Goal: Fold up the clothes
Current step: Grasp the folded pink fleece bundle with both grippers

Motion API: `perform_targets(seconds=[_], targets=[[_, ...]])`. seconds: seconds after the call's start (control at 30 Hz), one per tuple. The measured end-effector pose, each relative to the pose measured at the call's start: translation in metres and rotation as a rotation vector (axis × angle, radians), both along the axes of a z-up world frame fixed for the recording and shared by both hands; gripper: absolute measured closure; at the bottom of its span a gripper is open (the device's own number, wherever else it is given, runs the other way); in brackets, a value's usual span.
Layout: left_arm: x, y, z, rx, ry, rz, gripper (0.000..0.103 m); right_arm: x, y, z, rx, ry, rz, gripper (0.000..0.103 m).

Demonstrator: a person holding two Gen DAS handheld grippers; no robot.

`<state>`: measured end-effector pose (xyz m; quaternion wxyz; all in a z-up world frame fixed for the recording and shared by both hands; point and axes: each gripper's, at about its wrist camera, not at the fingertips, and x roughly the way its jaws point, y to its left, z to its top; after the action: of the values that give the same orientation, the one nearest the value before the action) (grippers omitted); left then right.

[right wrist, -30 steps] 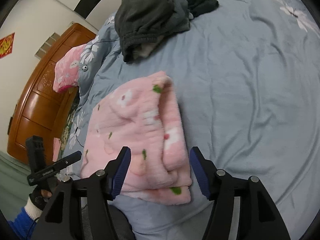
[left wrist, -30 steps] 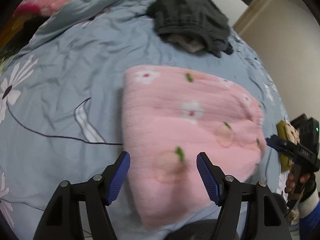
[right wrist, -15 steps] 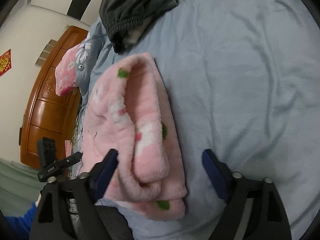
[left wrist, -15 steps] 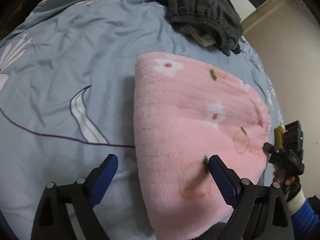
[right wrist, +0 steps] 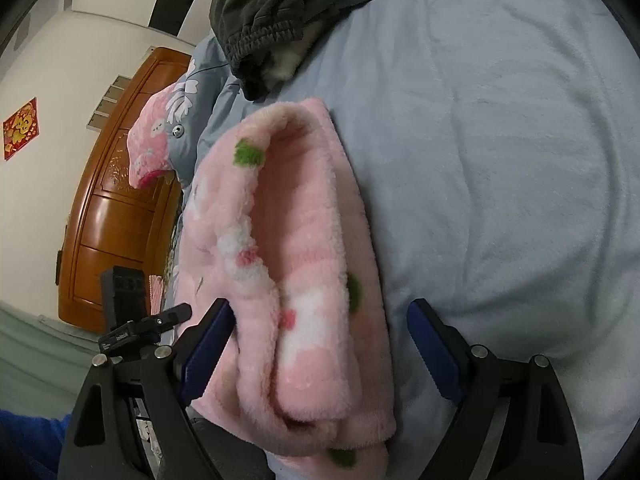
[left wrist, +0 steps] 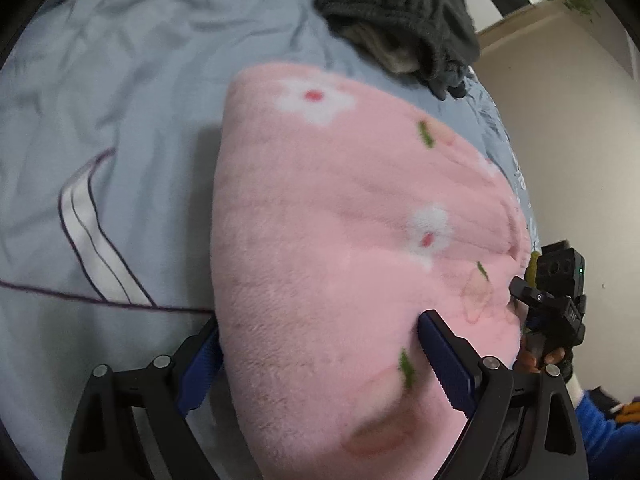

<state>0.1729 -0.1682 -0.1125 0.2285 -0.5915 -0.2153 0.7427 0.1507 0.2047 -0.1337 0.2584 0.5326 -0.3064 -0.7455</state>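
Note:
A folded pink fleece garment [left wrist: 344,232] with white flowers and green leaves lies on the blue-grey bedspread [left wrist: 112,128]. My left gripper [left wrist: 320,364] is open, its blue pads straddling the garment's near left corner, the right pad pressing on the fleece. In the right wrist view the same garment [right wrist: 292,264] shows its folded layers end-on. My right gripper [right wrist: 320,344] is open, its jaws on either side of the garment's near right end. Each gripper shows in the other's view, the right one in the left wrist view [left wrist: 556,300] and the left one in the right wrist view [right wrist: 136,320].
A dark grey crumpled garment [left wrist: 396,12] lies further back on the bed, also in the right wrist view [right wrist: 280,12]. A pink pillow [right wrist: 154,144] and a wooden cabinet [right wrist: 116,216] stand at the left. A beige wall [left wrist: 560,128] borders the bed's right side.
Both grippers have moved forward and down onto the pink garment; their open jaws now straddle its near corners, where a second ago they hovered short of it.

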Motion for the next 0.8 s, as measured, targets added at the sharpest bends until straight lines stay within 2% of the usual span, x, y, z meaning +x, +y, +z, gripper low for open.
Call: perform_targets(seconds=[0.1, 0.27, 0.37, 0.43, 0.5, 0.8], targets=[[0.001, -0.004, -0.009, 0.041, -0.029, 0.033, 0.009, -0.001, 0.001, -0.001, -0.017, -0.011, -0.011, 0.014], [0.001, -0.009, -0.009, 0.087, -0.032, 0.067, 0.011, -0.004, 0.000, -0.001, -0.023, -0.033, -0.020, 0.017], [0.002, -0.009, -0.007, 0.114, -0.021, 0.072, 0.024, -0.007, -0.002, -0.002, -0.031, -0.042, -0.022, 0.030], [0.003, -0.007, -0.006, 0.104, -0.019, 0.073, 0.027, -0.010, -0.004, -0.003, -0.036, -0.048, -0.023, 0.035], [0.004, -0.006, -0.004, 0.094, -0.017, 0.075, 0.031, -0.012, -0.007, -0.003, -0.048, -0.058, -0.022, 0.045], [0.009, -0.006, 0.008, 0.061, -0.018, 0.114, 0.047, -0.013, -0.011, -0.005, -0.072, -0.141, -0.085, 0.050]])
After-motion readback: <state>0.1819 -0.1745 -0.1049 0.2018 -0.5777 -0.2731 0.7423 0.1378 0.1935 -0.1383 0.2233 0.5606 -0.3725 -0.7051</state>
